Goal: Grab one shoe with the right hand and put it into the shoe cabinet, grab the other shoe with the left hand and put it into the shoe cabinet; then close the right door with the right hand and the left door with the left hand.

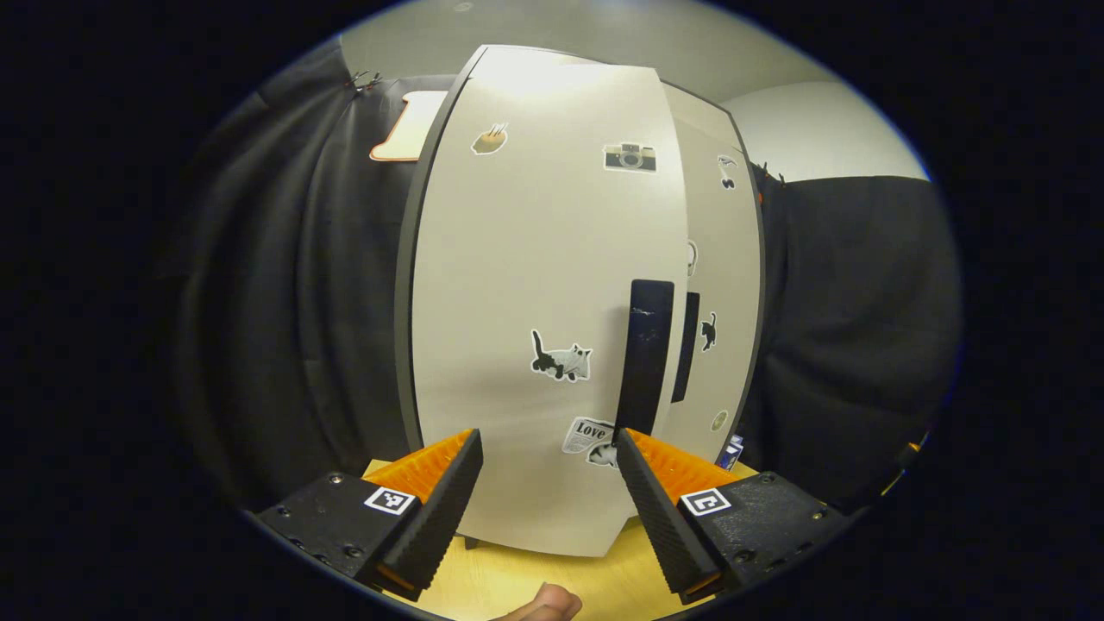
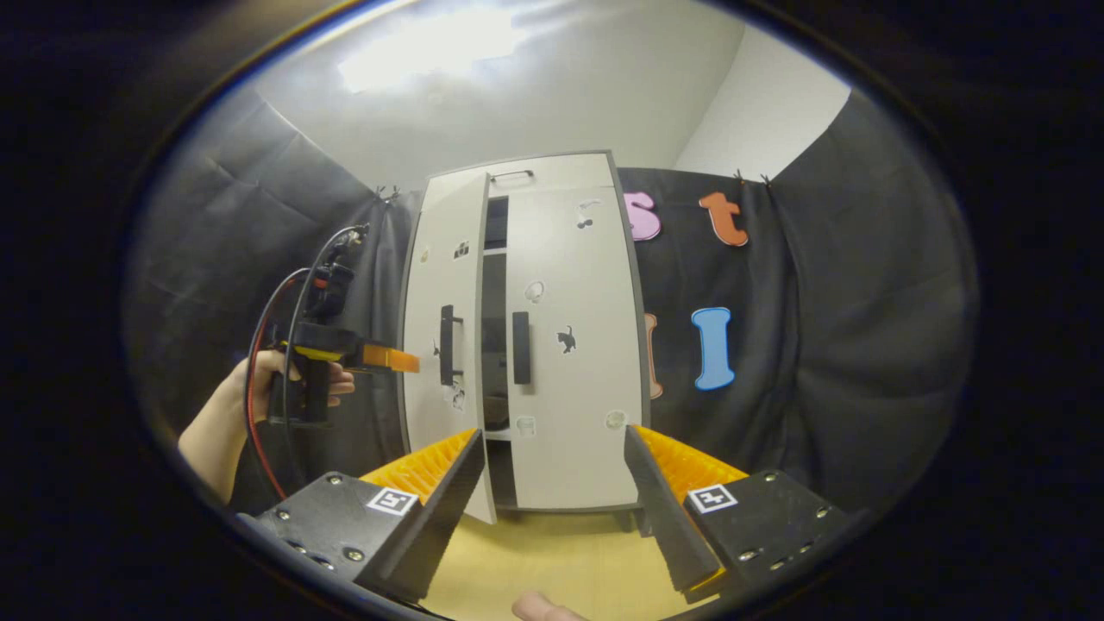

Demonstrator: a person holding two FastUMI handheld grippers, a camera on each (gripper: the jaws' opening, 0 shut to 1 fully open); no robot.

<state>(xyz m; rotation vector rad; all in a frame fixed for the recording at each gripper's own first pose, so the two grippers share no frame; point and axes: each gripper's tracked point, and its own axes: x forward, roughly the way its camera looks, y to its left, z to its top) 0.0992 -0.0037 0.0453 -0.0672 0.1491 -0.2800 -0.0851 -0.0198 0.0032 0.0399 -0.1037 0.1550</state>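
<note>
1. Left gripper [image 1: 548, 448], jaws apart and empty, faces the cabinet's left door [image 1: 535, 285] close up, near its handle [image 1: 647, 354]; likely placed to push that door home.
2. Left door stands ajar beside the cabinet [image 2: 526, 345]; the right door [image 2: 578, 345] looks nearly flush, with a dark gap between them.
3. Shoes: I cannot make them out; presumably inside.
4. Right gripper [image 2: 552, 448], jaws apart, empty, is held well back from the cabinet over the counter [image 2: 561, 561].
5. A hand [image 2: 285, 379] holds the left gripper level, fingers pointing at the left door.

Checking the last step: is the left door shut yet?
Not yet. The left door stands ajar, a dark gap between it and the shut right door. The left gripper is at its face.
</note>
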